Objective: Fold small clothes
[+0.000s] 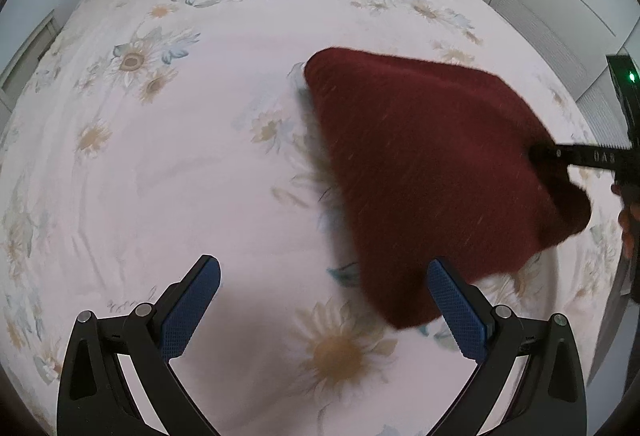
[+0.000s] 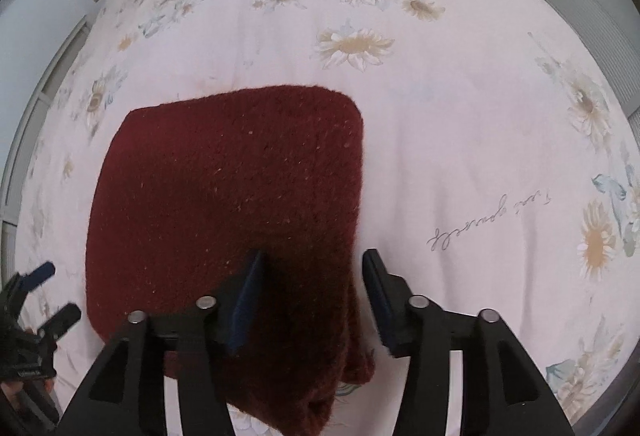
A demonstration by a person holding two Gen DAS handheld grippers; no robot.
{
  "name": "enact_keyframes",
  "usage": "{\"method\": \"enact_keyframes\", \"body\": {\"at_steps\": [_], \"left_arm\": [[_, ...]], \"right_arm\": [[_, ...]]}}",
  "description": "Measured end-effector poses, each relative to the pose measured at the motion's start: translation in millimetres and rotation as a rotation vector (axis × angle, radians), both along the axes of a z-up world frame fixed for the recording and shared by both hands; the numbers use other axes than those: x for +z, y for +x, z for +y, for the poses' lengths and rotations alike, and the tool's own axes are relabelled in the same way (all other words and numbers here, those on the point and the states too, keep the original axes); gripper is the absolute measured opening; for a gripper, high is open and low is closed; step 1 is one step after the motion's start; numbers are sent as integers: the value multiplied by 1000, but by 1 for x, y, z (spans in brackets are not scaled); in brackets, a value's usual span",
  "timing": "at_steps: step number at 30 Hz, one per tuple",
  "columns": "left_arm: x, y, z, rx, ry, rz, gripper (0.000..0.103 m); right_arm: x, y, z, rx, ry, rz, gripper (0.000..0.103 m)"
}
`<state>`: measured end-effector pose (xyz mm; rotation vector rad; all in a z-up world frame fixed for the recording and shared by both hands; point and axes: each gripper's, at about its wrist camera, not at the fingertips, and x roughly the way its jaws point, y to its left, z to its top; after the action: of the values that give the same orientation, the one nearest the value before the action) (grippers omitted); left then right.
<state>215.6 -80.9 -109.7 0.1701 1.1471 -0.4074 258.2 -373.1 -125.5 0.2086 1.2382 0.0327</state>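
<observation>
1. Right gripper (image 2: pixel 310 300): parted, straddling the near edge of the maroon knit (image 2: pixel 224 204), pads off it.
2. Left gripper (image 1: pixel 324 308): spread wide, empty (knit to its right).
3. Lay flat on floral bedspread (image 2: pixel 460 124), stretching away; right hand nearer.

Item: dark red knitted garment (image 2: pixel 224 196) | State: you see it folded into a rough rectangle with rounded corners | Pose: lying flat, near edge bunched | Place: on the flowered bed sheet (image 2: pixel 460 140), with bare sheet around it.
</observation>
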Motion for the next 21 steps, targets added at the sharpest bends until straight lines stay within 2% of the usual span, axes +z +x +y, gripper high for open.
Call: {"method": "enact_keyframes", "body": {"at_steps": [4, 6, 9, 12, 16, 21], "left_arm": [[6, 19, -18, -10, 15, -23, 102], [7, 26, -26, -14, 13, -21, 102], [5, 40, -39, -15, 9, -1, 102], [0, 51, -51, -13, 17, 9, 102], [-14, 59, -57, 7, 13, 40, 102], [-39, 64, -59, 33, -6, 124, 102]], "right_arm": [[13, -2, 4, 4, -22, -32, 82], [22, -3, 7, 9, -6, -55, 83], [27, -5, 16, 42, -17, -55, 89], [18, -4, 22, 59, -18, -33, 102], [-3, -1, 17, 27, -3, -1, 102], [-35, 3, 2, -14, -13, 54, 102]]}}
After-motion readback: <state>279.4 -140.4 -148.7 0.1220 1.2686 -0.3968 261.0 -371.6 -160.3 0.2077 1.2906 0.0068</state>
